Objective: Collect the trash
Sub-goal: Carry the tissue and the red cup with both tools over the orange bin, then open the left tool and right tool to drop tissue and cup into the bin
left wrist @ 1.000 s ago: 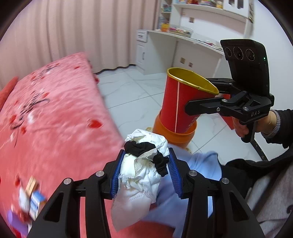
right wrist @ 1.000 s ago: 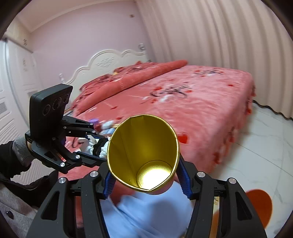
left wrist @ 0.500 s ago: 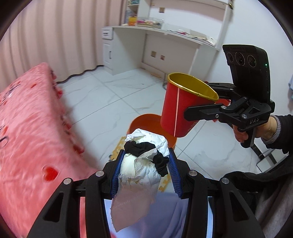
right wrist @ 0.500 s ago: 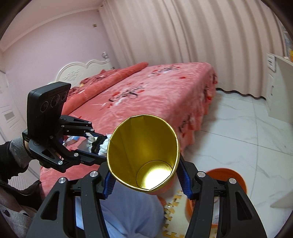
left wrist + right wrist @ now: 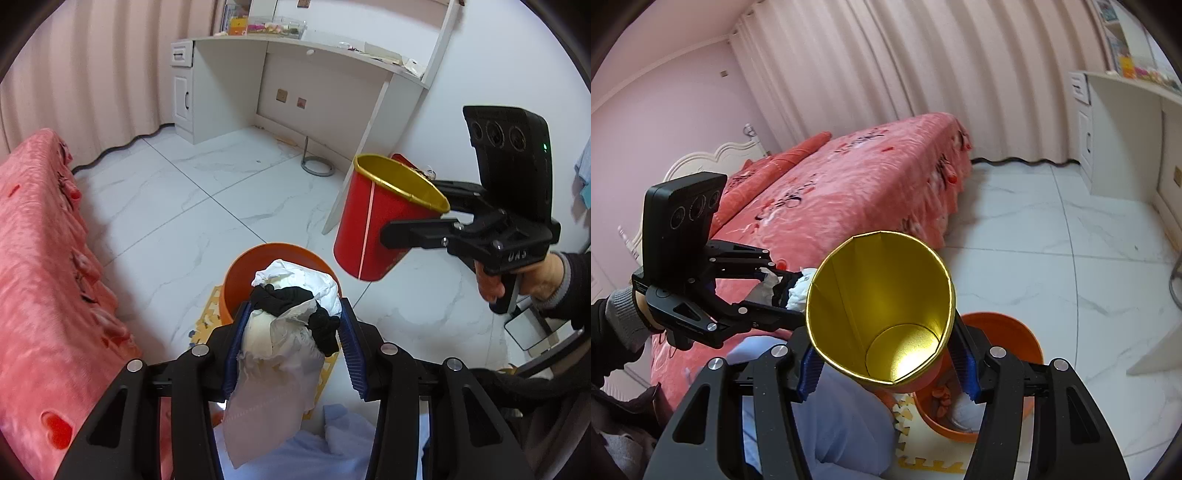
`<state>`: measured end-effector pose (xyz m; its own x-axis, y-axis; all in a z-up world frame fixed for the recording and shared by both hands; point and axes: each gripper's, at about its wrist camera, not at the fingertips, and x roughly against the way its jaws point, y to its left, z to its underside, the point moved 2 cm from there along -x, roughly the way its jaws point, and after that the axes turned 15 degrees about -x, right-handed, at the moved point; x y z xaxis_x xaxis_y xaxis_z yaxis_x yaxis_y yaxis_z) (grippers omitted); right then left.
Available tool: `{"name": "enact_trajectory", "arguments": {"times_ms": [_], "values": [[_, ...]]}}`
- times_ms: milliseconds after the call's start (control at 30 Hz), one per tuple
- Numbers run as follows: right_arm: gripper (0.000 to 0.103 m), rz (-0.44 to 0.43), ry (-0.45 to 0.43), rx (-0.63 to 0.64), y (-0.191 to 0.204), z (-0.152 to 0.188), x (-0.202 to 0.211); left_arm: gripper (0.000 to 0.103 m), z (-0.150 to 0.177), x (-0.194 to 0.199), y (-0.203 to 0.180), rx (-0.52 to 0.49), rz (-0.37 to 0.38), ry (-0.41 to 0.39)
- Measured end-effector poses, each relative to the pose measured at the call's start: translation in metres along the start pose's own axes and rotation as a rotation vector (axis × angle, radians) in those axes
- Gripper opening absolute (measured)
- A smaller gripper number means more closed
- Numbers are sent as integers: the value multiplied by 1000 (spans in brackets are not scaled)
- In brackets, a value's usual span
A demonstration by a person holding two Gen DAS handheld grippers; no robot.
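Orange plastic marks where both loads seem bound: a round bin (image 5: 236, 280) stands on the white tiled floor (image 5: 177, 206) beside the pink-covered bed (image 5: 40, 258), on a yellow foam mat (image 5: 208, 317), placed low and open-mouthed so that trash can be dropped straight in from above. In the right wrist view it already holds some scraps at its bottom, too small to name. The left gripper (image 5: 291, 332) pinches a wad of crumpled white tissue and black fabric (image 5: 291, 317), its blue pads pressed against both sides, a loose sheet hanging below the jaws; a soft bundle like this needs a squeeze across its middle or it would fall apart. From that camera the wad sits in front of the bin's near rim, so it appears to hang above or just short of the opening, though the exact height cannot be told. The right gripper (image 5: 886, 365) clamps a red paper tube with a gold lining (image 5: 380, 225) by its lower wall, mouth tilted upward and empty inside, well apart from the wad and off to the bin's side. Gripping the tube low keeps the thin wall from crushing at the rim. Judging by this, both pieces are near release over the bin, the wad probably first.
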<state>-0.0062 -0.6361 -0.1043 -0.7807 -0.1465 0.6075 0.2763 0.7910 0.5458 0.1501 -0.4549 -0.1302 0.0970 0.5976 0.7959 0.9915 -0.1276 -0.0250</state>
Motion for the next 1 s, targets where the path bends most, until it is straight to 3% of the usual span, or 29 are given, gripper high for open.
{"name": "enact_trajectory", "arguments": {"times_ms": [433,567,667,1000], "values": [[59,64,0,-69,-44,-2,-15,47,-14,-51,16,26,52,30],[59,76,3,-83,-52,-2,-19,52,-18,-62,19,41,57,37],[59,79,4,-88,-56,-2,-21,67,-22,-67,19,29,36,47],[60,81,14,-94,-57,-1,-33,67,-19,-63,17,40,32,62]]}}
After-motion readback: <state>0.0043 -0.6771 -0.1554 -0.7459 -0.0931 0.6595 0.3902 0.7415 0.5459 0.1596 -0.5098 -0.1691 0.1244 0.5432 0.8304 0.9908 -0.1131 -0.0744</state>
